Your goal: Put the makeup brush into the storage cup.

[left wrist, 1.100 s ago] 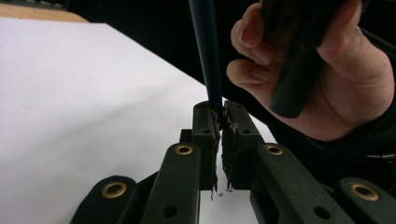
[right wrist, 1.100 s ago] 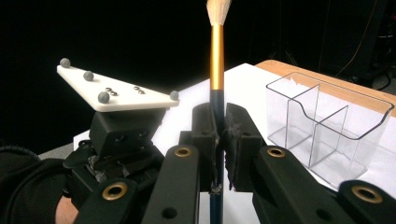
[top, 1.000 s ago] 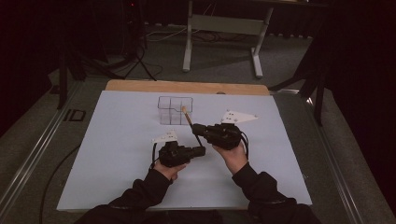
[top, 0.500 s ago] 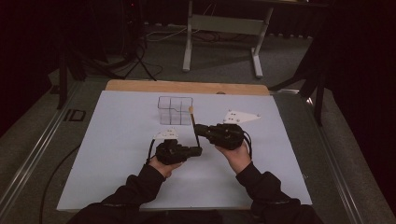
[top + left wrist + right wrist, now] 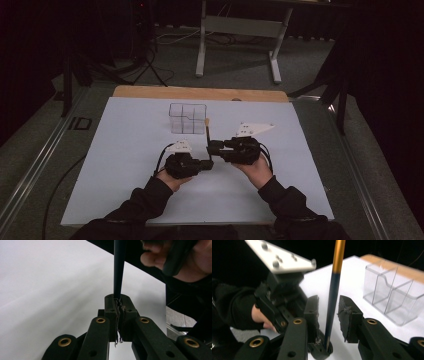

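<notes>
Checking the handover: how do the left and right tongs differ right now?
The left tongs are shut on the brush, clamping its dark lower end; the right tongs have just been opening, pads apart, the brush between them untouched. In the high view the left tongs sit lower and nearer the person, the right tongs farther up the table. Both have black jaws and flank the same upright brush.

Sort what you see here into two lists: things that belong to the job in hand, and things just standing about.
In the job:
left gripper, shut on the brush
right gripper, jaws just opening around it
clear organiser

Standing about:
metal stand
floor cables
</notes>
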The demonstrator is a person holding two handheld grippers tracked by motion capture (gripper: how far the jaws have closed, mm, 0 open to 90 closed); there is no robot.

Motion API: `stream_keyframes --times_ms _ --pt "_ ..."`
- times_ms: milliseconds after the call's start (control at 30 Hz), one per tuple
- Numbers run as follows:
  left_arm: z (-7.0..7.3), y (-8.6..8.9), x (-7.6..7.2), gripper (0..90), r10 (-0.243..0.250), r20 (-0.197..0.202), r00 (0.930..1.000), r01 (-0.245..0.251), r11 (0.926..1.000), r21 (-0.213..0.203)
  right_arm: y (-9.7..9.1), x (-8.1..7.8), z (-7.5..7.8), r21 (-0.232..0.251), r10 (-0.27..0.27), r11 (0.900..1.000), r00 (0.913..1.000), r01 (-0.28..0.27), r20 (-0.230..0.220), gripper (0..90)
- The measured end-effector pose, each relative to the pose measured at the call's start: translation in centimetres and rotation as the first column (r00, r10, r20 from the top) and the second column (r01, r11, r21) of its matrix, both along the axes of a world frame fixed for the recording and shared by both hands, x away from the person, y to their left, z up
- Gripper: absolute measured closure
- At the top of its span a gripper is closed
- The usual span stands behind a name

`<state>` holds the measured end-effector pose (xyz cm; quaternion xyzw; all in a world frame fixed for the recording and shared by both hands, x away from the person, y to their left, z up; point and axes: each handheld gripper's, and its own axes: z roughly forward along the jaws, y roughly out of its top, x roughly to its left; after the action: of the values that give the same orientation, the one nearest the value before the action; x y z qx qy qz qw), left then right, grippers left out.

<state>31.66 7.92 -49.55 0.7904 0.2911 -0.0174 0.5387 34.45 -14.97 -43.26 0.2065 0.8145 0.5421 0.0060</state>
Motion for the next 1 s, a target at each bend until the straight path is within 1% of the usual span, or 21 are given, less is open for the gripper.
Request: stream_keyframes --times_ms 33,67,100,133,167,267,333,400,533,600,667,700,733,833,967,1000 --pt "0.0 0.0 0.0 87.0 -0.003 -0.004 1.0000 0.003 1.0000 -0.003 0.0 0.0 -0.3 -0.009 0.003 1.0000 0.9999 -0.004 -0.014 69.9" --pt "0.0 0.0 0.0 86.9 -0.002 0.000 1.0000 0.002 1.0000 0.005 0.0 0.0 -0.5 -0.018 0.002 0.9998 0.9997 -0.002 -0.025 70.5" --pt "0.1 0.0 0.0 86.9 -0.004 -0.003 1.0000 0.004 1.0000 0.004 0.0 0.0 -0.8 -0.027 -0.004 0.9996 0.9997 0.003 -0.025 72.1" --pt "0.1 0.0 0.0 87.0 -0.013 -0.006 0.9999 0.013 0.9999 0.006 0.0 0.0 -0.9 -0.030 -0.005 0.9996 0.9996 0.004 -0.029 73.2" --pt "0.1 -0.1 0.0 87.0 -0.012 -0.001 0.9999 0.012 0.9998 0.014 -0.1 0.0 -1.1 -0.029 -0.006 0.9996 0.9995 0.005 -0.032 73.8" --pt "-0.1 -0.1 0.0 86.9 -0.015 -0.016 0.9997 0.016 0.9998 0.014 -0.1 -0.1 -1.3 -0.026 -0.006 0.9997 0.9990 0.005 -0.045 75.3" --pt "-0.1 -0.2 0.1 86.9 -0.017 -0.020 0.9997 0.017 0.9997 0.019 -0.1 -0.1 -1.3 -0.029 -0.007 0.9996 0.9990 0.006 -0.045 78.6" --pt "-0.1 -0.3 0.0 86.9 -0.009 -0.014 0.9999 0.009 0.9996 0.025 -0.1 -0.1 -1.4 -0.035 -0.012 0.9993 0.9989 0.011 -0.046 82.9" --pt "-0.1 -0.3 0.1 86.7 -0.014 -0.026 0.9996 0.014 0.9997 0.018 0.0 -0.2 -1.3 -0.042 -0.014 0.9990 0.9993 0.013 -0.033 84.2" --pt "-0.1 -0.4 -0.1 86.5 -0.003 -0.010 0.9999 0.003 0.9997 0.025 0.0 -0.3 -1.3 -0.050 -0.015 0.9987 0.9995 0.013 -0.028 84.4" --pt "-0.1 -0.3 -0.2 85.5 0.015 0.002 0.9999 -0.015 0.9997 0.018 0.0 -0.3 -1.3 -0.043 -0.014 0.9990 0.9997 0.013 -0.021 84.6" --pt "-0.1 -0.2 -0.2 84.9 0.014 -0.003 0.9999 -0.014 0.9999 0.006 0.0 -0.3 -1.2 -0.039 -0.016 0.9991 0.9997 0.016 -0.016 84.6" --pt "0.0 -0.1 -0.1 83.7 0.020 -0.007 0.9998 -0.020 0.9998 -0.001 0.0 -0.3 -1.1 -0.034 -0.015 0.9993 0.9998 0.015 -0.011 84.7" --pt "-0.1 0.4 0.0 75.0 0.033 -0.028 0.9991 -0.033 0.9993 -0.014 -0.3 -0.3 -0.8 -0.015 -0.017 0.9997 0.9998 0.017 -0.003 84.7" --pt "0.1 1.5 -0.3 66.5 0.047 -0.028 0.9985 -0.047 0.9988 -0.012 -0.7 -0.2 -0.6 -0.004 -0.030 0.9995 0.9996 0.030 0.000 84.7" --pt "0.2 1.8 -0.3 65.8 0.052 -0.026 0.9983 -0.052 0.9986 -0.007 -0.9 -0.2 -0.6 -0.004 -0.032 0.9995 0.9995 0.032 0.002 84.7"
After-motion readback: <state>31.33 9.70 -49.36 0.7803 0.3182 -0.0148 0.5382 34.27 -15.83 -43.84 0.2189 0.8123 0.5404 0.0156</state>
